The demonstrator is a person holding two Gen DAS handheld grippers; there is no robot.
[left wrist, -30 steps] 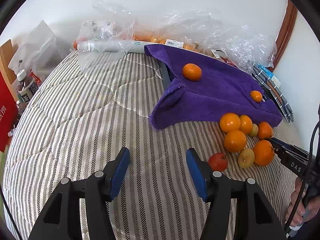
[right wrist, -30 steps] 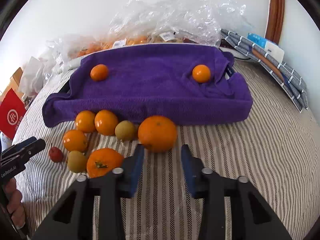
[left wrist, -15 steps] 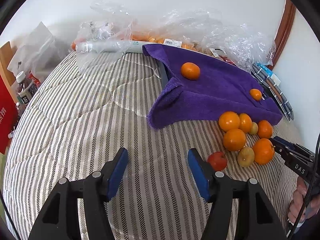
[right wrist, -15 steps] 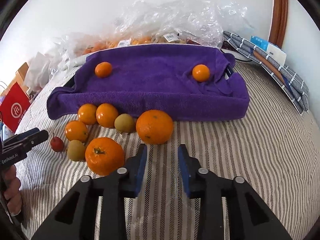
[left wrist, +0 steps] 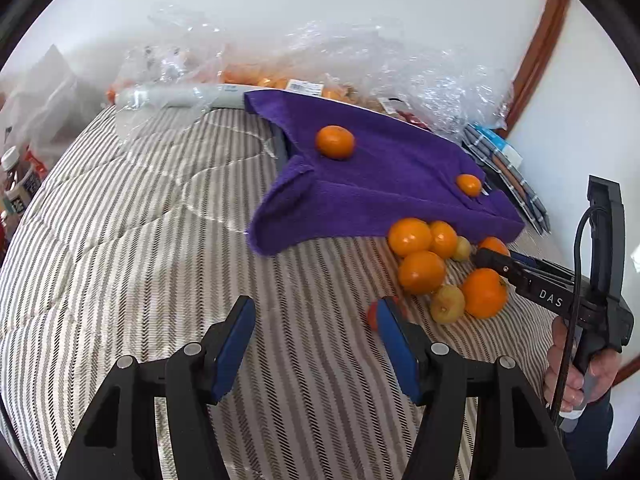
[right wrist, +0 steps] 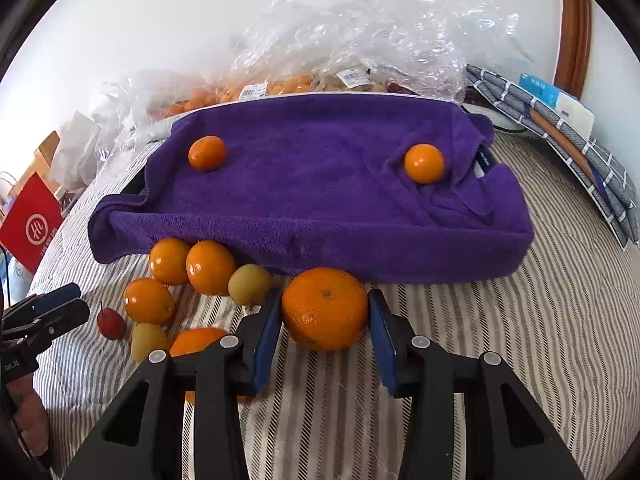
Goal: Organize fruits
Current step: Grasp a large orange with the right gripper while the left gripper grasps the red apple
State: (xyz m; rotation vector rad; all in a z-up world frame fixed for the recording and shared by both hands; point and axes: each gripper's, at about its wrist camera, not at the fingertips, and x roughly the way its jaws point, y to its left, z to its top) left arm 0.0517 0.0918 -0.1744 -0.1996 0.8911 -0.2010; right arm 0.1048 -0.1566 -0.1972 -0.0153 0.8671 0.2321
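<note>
A purple towel (right wrist: 320,192) covers a tray on the striped bed, with two small oranges (right wrist: 207,153) (right wrist: 424,163) on it. In front of it lies a pile of oranges, yellow-green fruits and a small red fruit (right wrist: 111,322). My right gripper (right wrist: 326,322) is open, its jaws on either side of a large orange (right wrist: 325,308), close to it. My left gripper (left wrist: 314,332) is open and empty above the bed, its right finger partly hiding the red fruit (left wrist: 372,315). The right gripper (left wrist: 494,260) shows in the left wrist view among the pile.
Crumpled clear plastic bags (right wrist: 360,40) with packed fruit lie behind the towel along the wall. Folded grey checked cloth (right wrist: 560,128) lies at the right. A red bag (right wrist: 32,220) and bottles (left wrist: 16,184) stand off the bed's left edge.
My right gripper has moved forward and opened wider, so the large orange now sits between its jaws. My left gripper has drifted slightly right, toward the red fruit.
</note>
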